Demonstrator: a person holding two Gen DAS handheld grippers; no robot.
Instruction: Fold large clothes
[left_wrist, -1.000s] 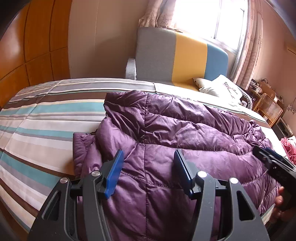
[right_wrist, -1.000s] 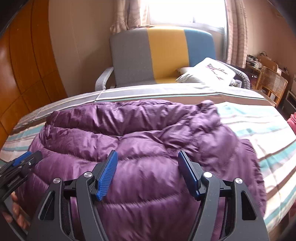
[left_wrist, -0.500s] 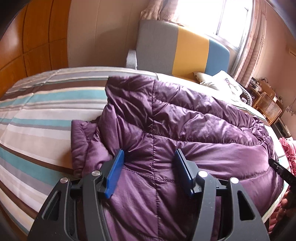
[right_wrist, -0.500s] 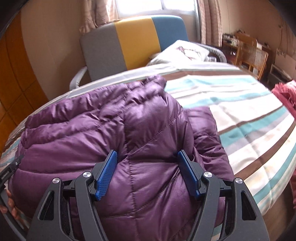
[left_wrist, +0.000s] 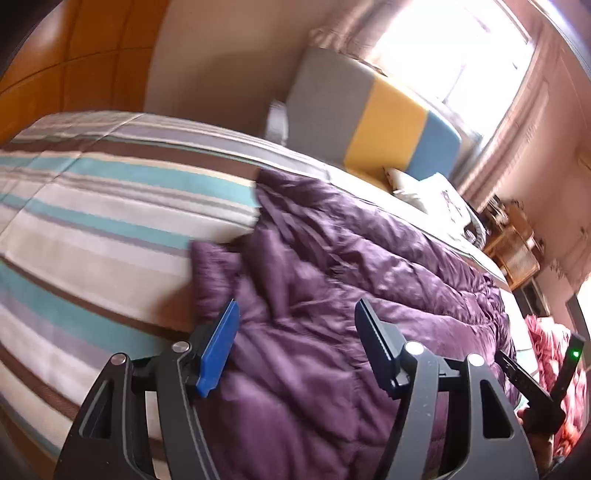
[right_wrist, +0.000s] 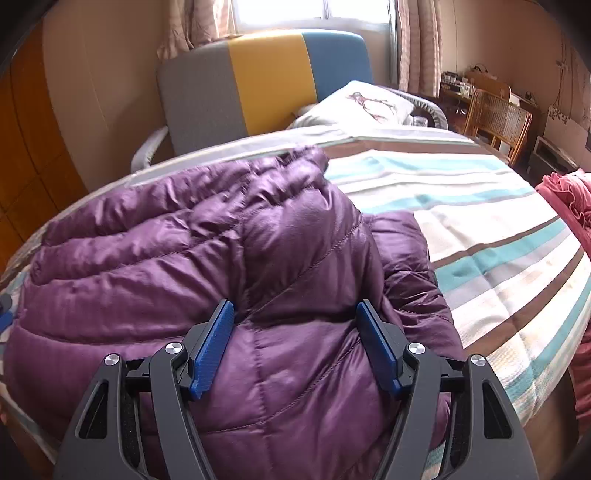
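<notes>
Purple down jacket (right_wrist: 258, 266) lies bunched on the striped bedspread (right_wrist: 498, 236), filling centre and lower left of the right wrist view; in the left wrist view it runs from centre to lower right. One flap is folded over the body, w/ a smaller puffed part sticking out at its side, by the stripes. No containers in view.

Left gripper (left_wrist: 295, 354) at bottom centre of its frame, tipped down over the jacket's near edge. Its jaws have just been opening & stand wide; jacket fabric sits between the blue pads (left_wrist: 218, 350), but can't tell if they press on it, as the frame is motion-blurred.

Right gripper (right_wrist: 295, 350) at bottom centre of its frame, also angled down, jaws wide, w/ a puffy fold bulging up between the pads; fabric meets both inner faces.

In the left wrist view the right gripper shows only as a dark piece w/ a green light at lower right edge, cut off. Grey-yellow-blue headboard (right_wrist: 266, 77) & pillow (right_wrist: 362, 103) at top. Red cloth (right_wrist: 569, 206) at right edge is partly out of frame. Rattan chair (right_wrist: 495, 118) at upper right.
</notes>
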